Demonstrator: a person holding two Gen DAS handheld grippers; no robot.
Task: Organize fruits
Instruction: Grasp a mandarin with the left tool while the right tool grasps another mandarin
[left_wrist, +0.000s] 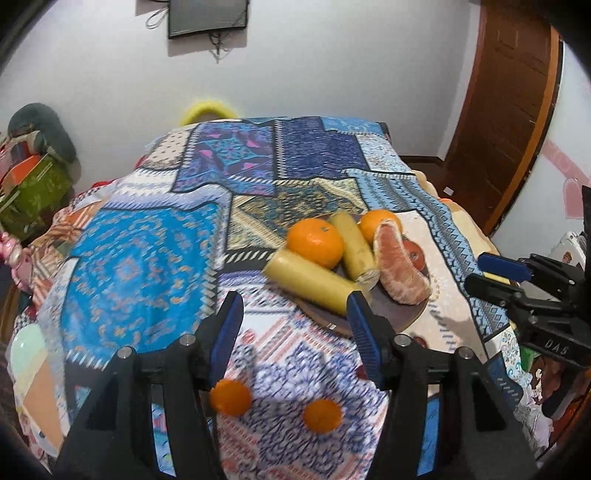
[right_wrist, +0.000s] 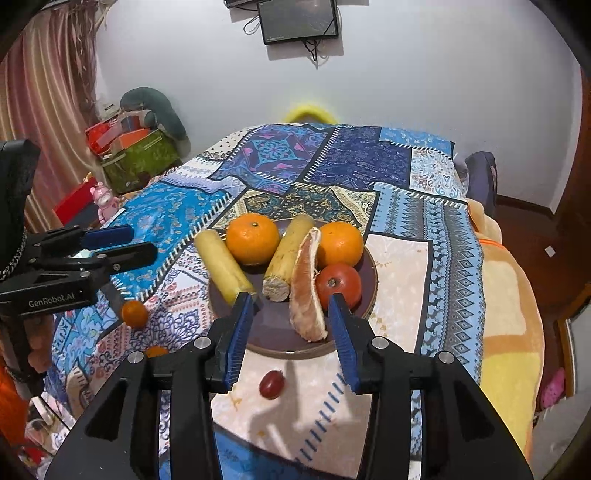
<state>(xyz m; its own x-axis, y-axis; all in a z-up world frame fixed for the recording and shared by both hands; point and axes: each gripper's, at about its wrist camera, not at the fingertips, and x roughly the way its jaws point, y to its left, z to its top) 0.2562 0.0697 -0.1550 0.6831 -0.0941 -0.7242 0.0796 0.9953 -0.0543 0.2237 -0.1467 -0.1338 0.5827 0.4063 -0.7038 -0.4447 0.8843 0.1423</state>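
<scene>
Both claws, left claw (left_wrist: 295, 325) & right claw (right_wrist: 291, 325), part-open w/ nothing held; plate (right_wrist: 365, 295) mostly loaded, I judge; grape (right_wrist: 271, 384), two small oranges (left_wrist: 231, 397) still on counter (right_wrist: 399, 258).

A plain white wall (right_wrist: 424, 81) carries a dark wall-mounted screen (right_wrist: 298, 20) with loose cables below. Striped curtains (right_wrist: 48, 92) hang at the left. A brown wooden door (left_wrist: 513, 103) stands at the right. Stacked boxes (right_wrist: 140, 155) sit against the wall. A patchwork cloth (right_wrist: 332, 162) covers the surface.
</scene>
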